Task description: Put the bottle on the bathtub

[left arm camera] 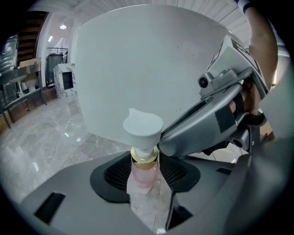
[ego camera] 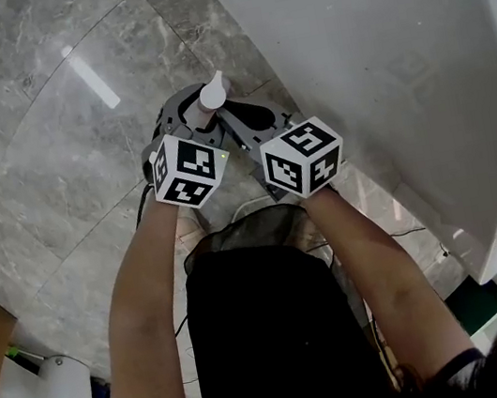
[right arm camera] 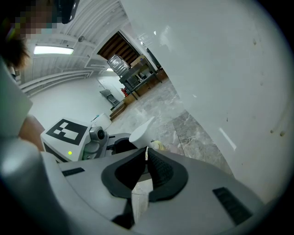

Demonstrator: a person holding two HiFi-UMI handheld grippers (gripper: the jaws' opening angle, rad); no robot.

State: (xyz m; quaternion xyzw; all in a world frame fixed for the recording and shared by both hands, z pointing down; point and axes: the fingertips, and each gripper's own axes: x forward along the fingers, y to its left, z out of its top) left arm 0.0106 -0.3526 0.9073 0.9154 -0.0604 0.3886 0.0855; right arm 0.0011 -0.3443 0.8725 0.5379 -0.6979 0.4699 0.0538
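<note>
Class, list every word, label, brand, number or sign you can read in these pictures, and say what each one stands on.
No readable text in any view.
Left marker cube and right marker cube: black-and-white square patterns only, no letters or digits.
Bottle: no label shows on its pink body or white pump.
Bathtub: plain white, no print.
Distant furniture in the gripper views: too small and blurred to read.

The pink translucent bottle with a white pump top (left arm camera: 143, 137) shows only its neck and cap; its lower body is hidden behind the grey jaws of the left gripper (left arm camera: 146, 172). In the head view, the glossy white bathtub (ego camera: 374, 47) is cut off by the top and right edges.
</note>
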